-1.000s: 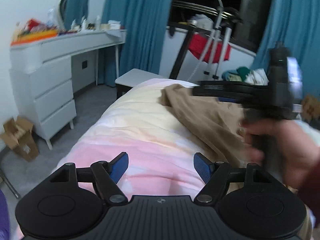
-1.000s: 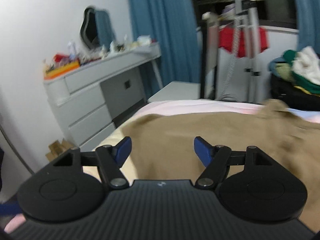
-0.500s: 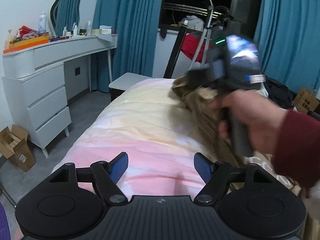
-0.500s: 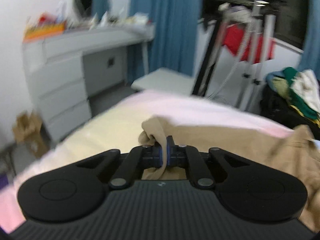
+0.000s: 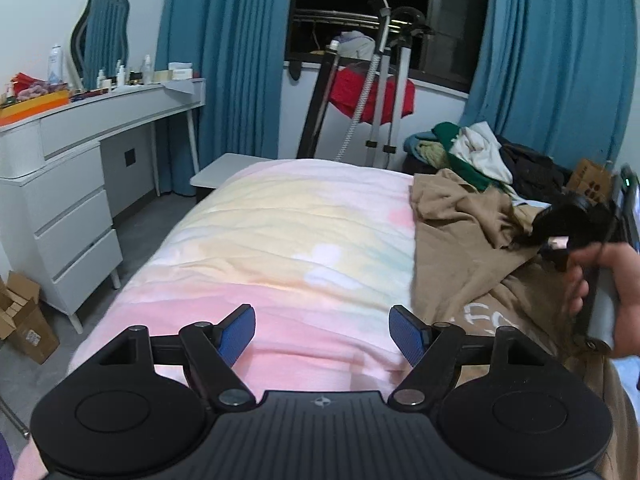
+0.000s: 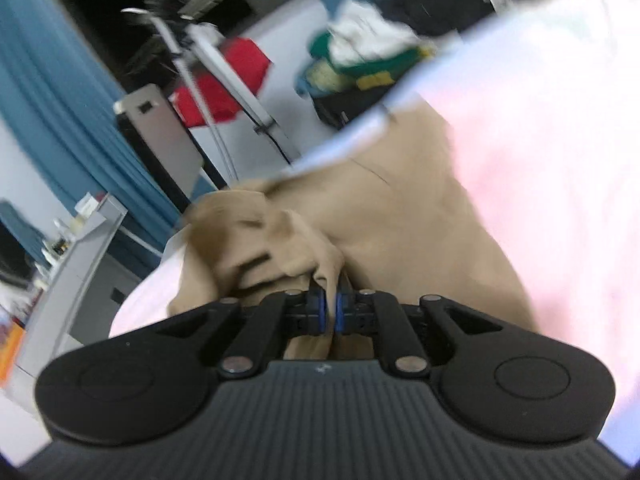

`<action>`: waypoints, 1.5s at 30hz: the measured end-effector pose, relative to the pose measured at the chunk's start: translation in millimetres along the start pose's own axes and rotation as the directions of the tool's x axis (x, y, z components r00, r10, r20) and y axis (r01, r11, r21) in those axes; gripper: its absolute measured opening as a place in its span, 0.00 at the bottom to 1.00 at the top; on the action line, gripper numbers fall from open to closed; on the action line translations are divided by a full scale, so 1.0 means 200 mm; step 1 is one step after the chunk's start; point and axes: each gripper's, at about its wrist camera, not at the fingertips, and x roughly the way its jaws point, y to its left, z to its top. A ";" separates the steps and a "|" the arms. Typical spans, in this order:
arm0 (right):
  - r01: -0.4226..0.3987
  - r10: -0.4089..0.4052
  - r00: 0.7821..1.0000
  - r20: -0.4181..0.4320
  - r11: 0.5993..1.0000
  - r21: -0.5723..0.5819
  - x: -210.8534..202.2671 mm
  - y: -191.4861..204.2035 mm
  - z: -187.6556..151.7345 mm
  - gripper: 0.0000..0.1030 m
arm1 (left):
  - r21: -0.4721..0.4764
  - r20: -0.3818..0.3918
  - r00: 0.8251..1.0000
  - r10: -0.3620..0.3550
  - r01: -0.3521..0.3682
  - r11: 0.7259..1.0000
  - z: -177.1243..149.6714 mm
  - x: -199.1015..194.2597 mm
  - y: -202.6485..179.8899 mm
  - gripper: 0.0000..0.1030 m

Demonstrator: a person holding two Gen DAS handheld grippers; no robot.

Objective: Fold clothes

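Right wrist view: right gripper clamps one tan garment at frame centre. Left gripper, jaws wide apart, empty, over one pink bed.

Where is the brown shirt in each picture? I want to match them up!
Left wrist view: the brown shirt lies rumpled on the right side of the bed, past the open left gripper.
Right wrist view: the brown shirt fills the middle, a fold pinched in the right gripper.
Shared landmark: the red cloth hanging by the window.
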 end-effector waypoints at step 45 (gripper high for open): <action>-0.104 0.108 0.994 0.003 0.969 -0.226 -0.85 -0.44 -0.10 0.71 | 0.430 -0.100 0.992 0.072 -0.022 0.903 0.41 1.22 -1.26 0.05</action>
